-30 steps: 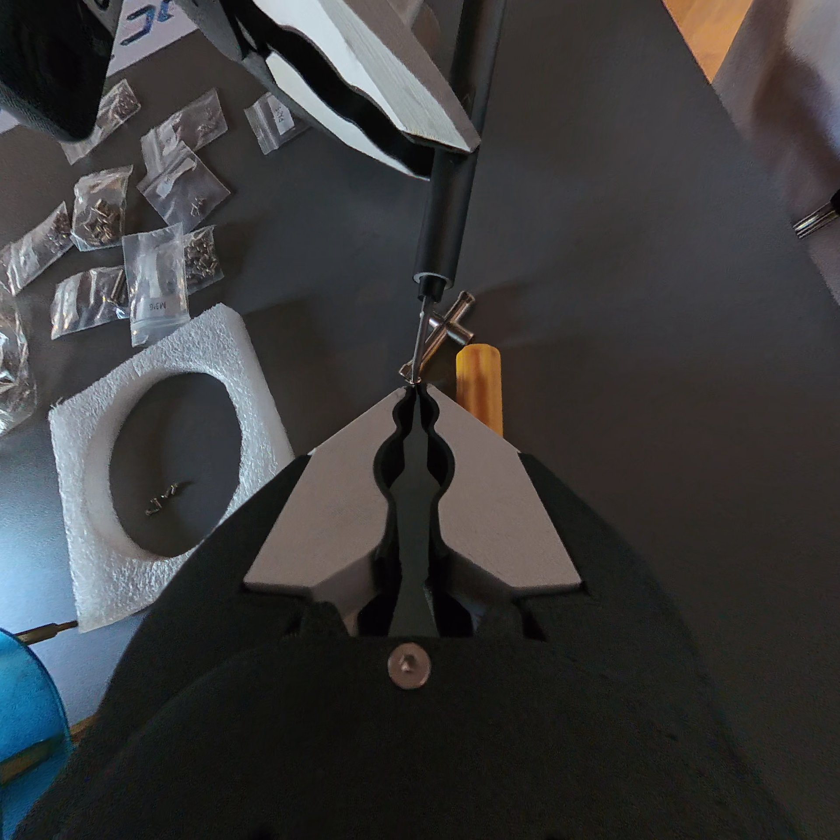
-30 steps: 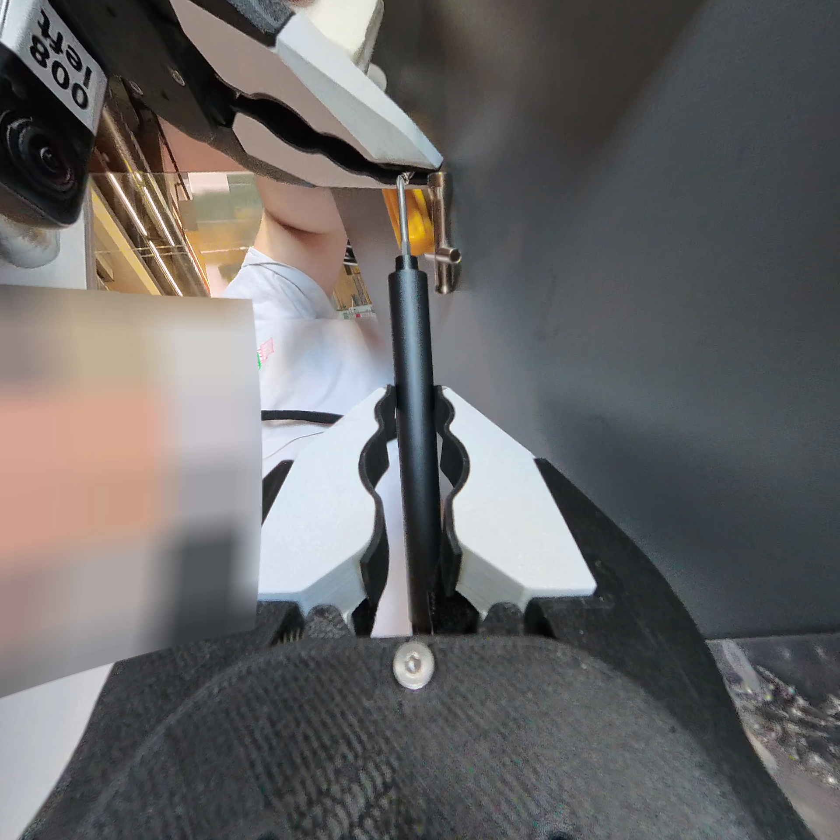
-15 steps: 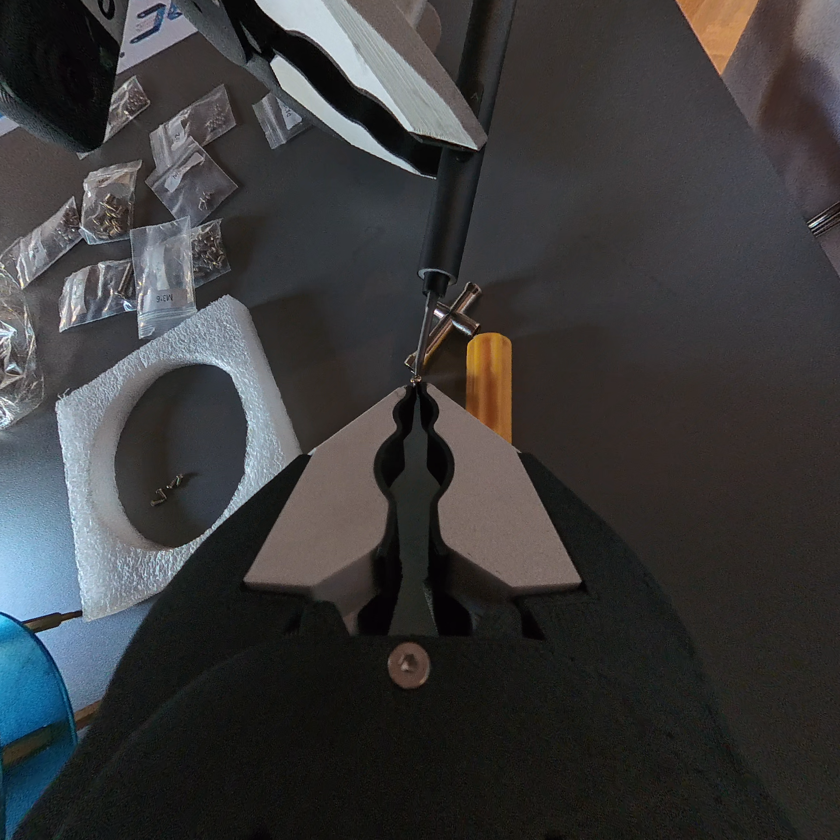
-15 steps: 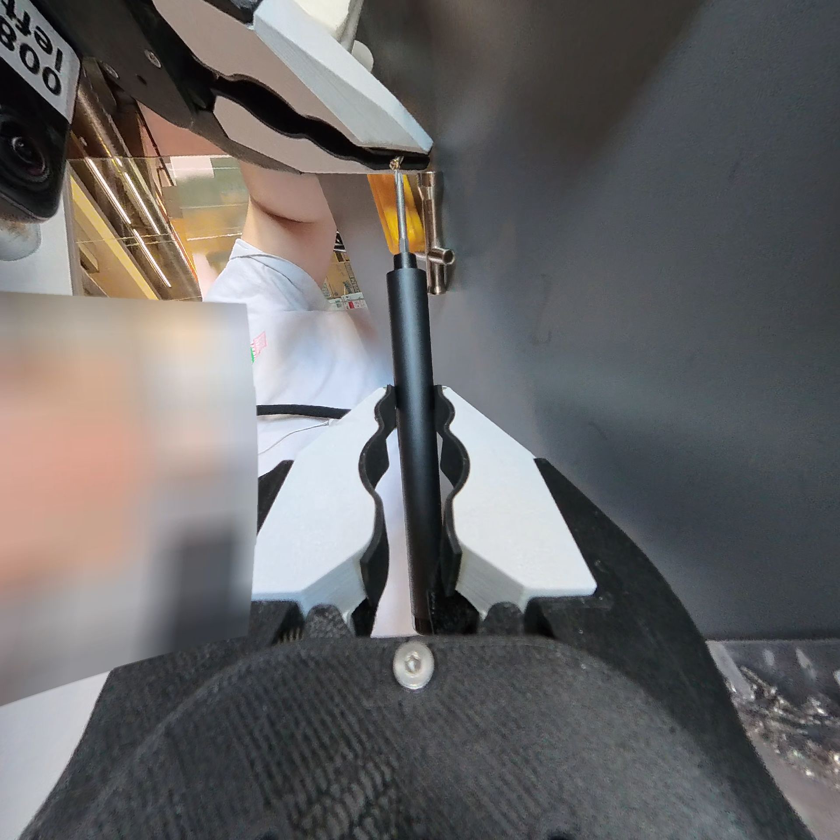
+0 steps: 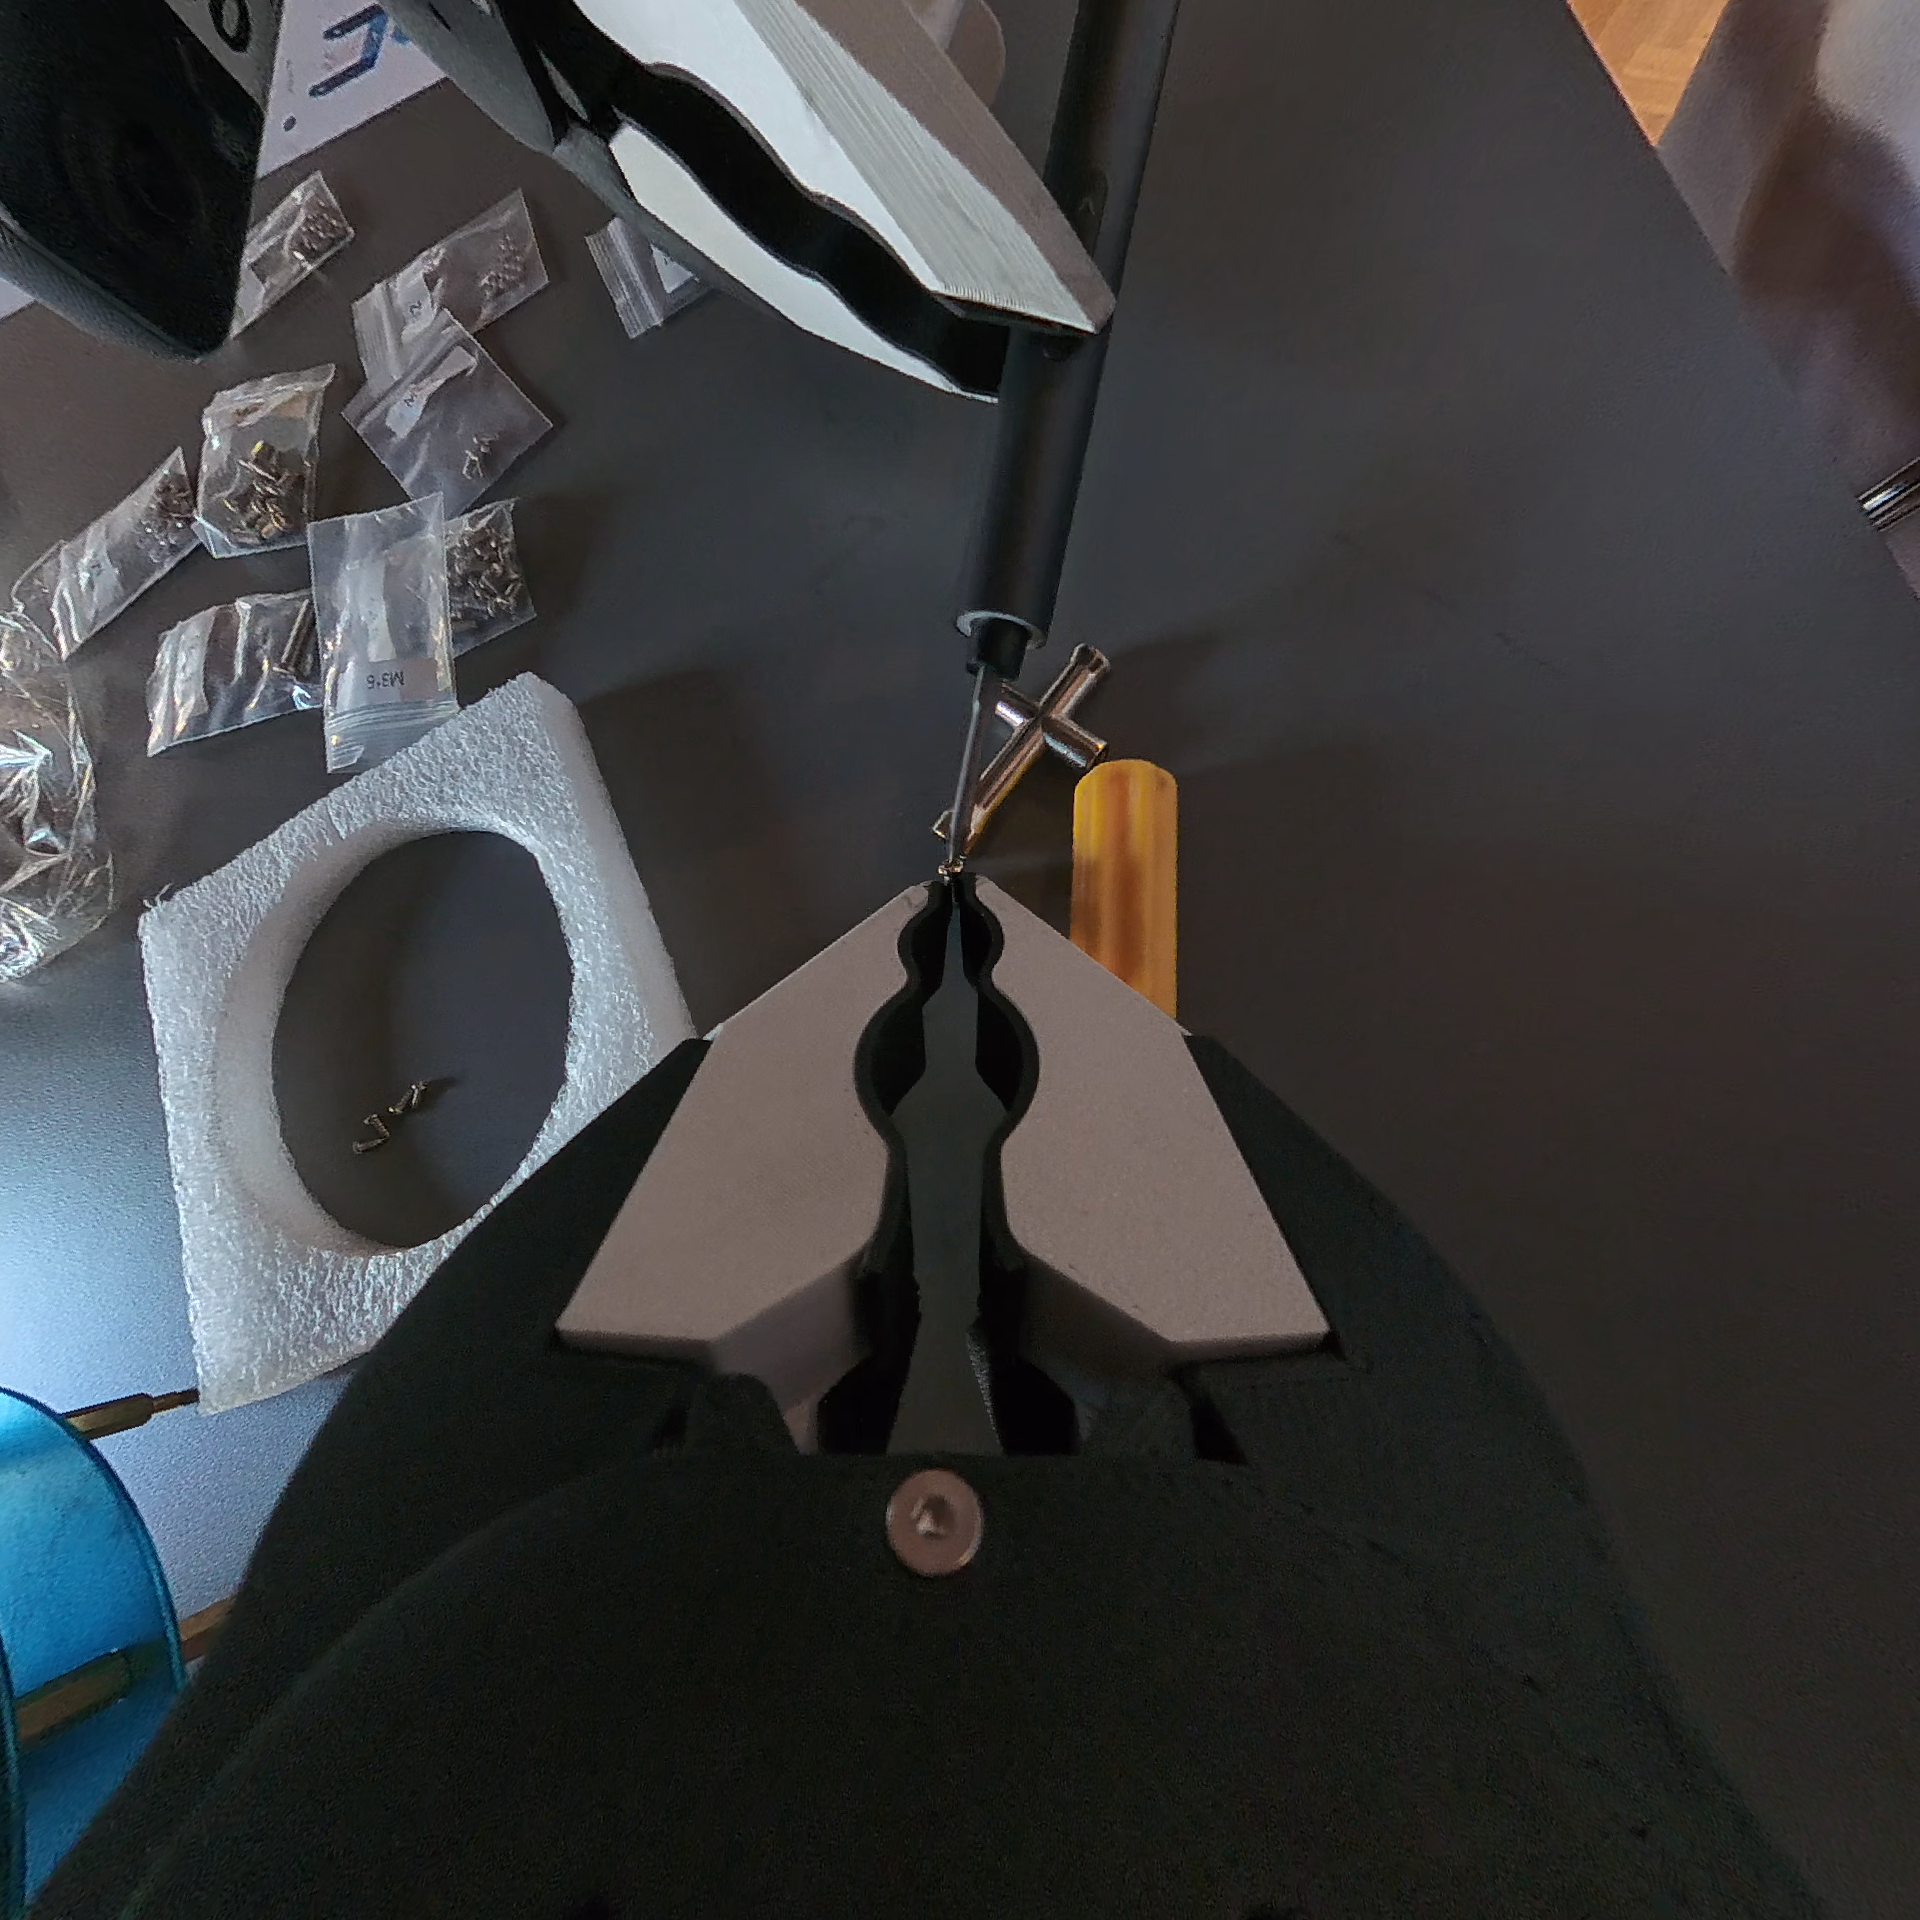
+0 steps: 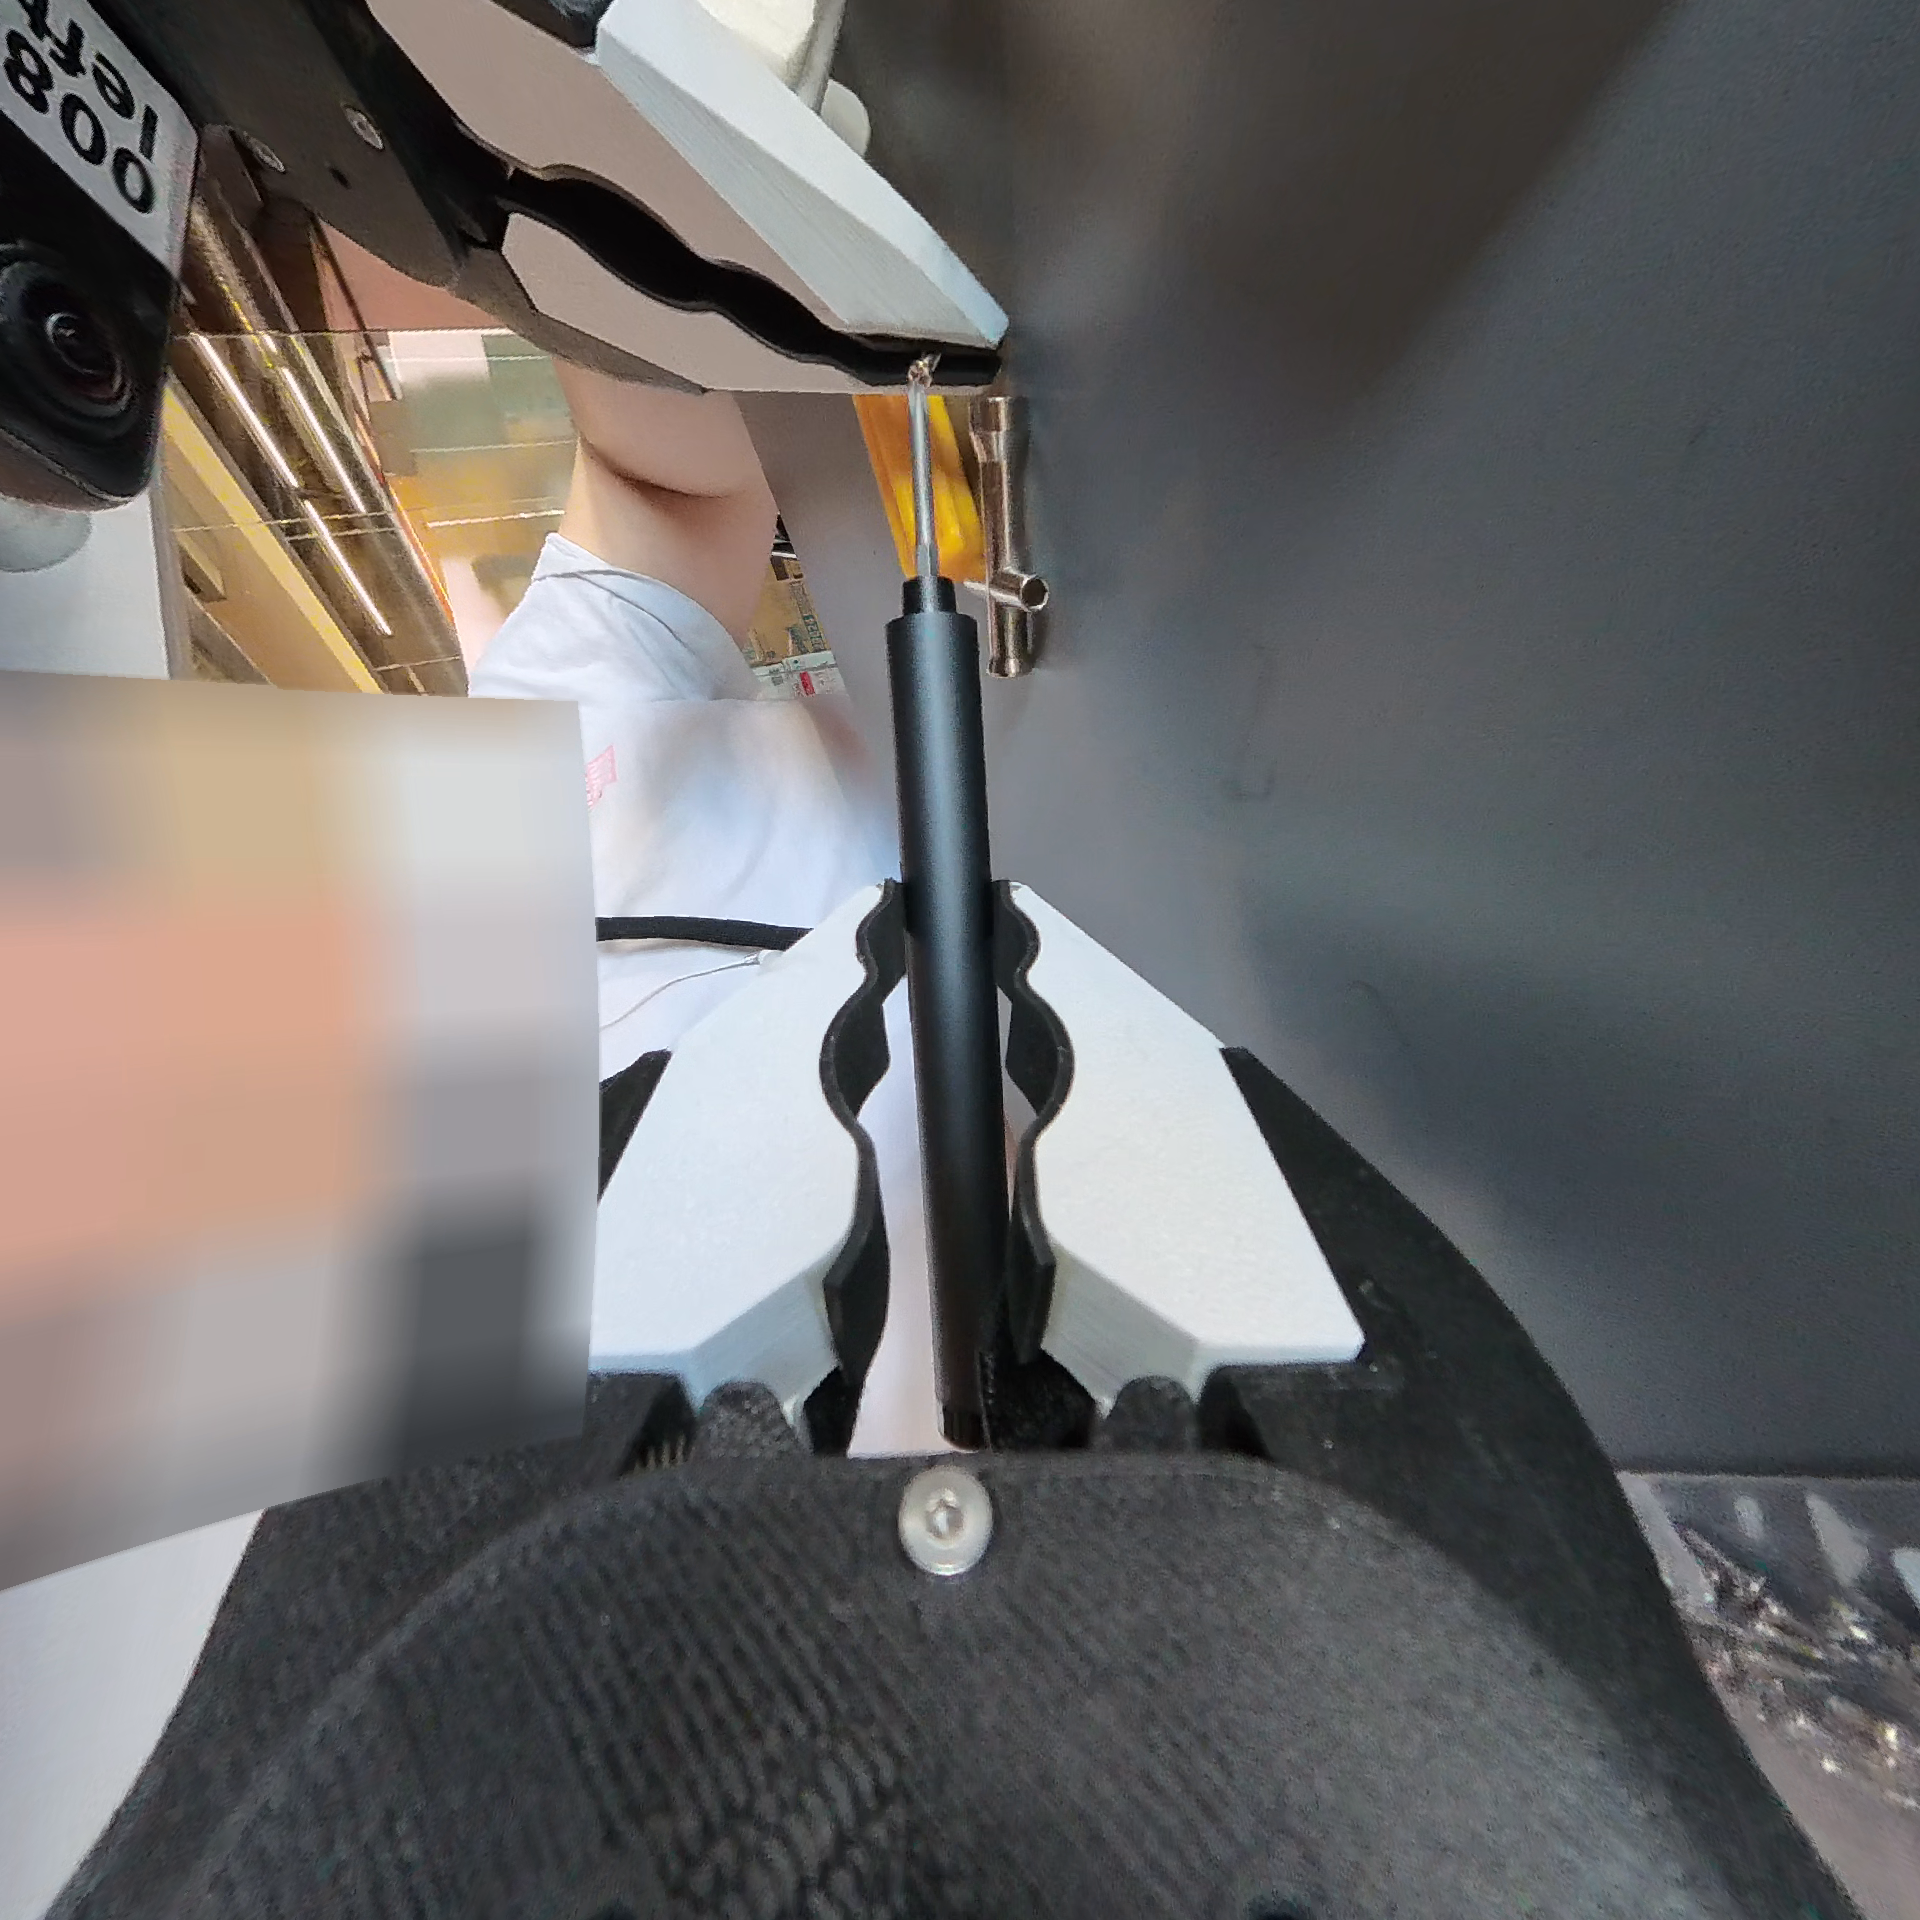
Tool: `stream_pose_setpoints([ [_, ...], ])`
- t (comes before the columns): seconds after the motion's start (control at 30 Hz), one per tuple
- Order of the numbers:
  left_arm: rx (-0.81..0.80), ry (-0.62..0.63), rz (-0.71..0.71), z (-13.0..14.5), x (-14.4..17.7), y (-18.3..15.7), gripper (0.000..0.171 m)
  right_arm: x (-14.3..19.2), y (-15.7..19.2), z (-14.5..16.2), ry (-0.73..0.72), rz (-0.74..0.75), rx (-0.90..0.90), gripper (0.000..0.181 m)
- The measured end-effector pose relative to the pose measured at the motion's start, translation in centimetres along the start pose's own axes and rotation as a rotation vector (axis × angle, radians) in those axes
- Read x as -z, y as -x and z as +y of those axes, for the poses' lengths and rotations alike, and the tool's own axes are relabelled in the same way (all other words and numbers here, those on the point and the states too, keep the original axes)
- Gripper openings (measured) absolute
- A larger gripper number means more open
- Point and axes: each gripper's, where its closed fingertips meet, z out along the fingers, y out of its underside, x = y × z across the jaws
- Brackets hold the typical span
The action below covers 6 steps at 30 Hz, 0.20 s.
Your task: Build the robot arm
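The right gripper clamps a black precision screwdriver. Its thin bit meets a tiny screw pinched at the tips of the closed left gripper, above a dark table. Just beyond lie a metal cross wrench and an amber handle; a white foam frame sits left.

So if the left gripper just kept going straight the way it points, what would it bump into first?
Probably the thin metal bit of the slim black screwdriver: its tip already meets the tiny screw pinched at the left gripper. Just beyond lies the silver cross-shaped metal key, though depth is unclear.
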Motion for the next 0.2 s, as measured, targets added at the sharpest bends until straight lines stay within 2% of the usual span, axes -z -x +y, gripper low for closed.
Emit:
stream_pose_setpoints([
  [0.03,-0.001,0.000,0.000,0.00,0.00,0.01,0.000,-0.03,-0.01,0.00,0.002,-0.002,0.000,0.015],
  [0.2,-0.013,0.003,-0.005,-0.05,-0.04,-0.03,0.000,-0.02,-0.07,-0.05,0.006,-0.003,-0.005,0.015],
])
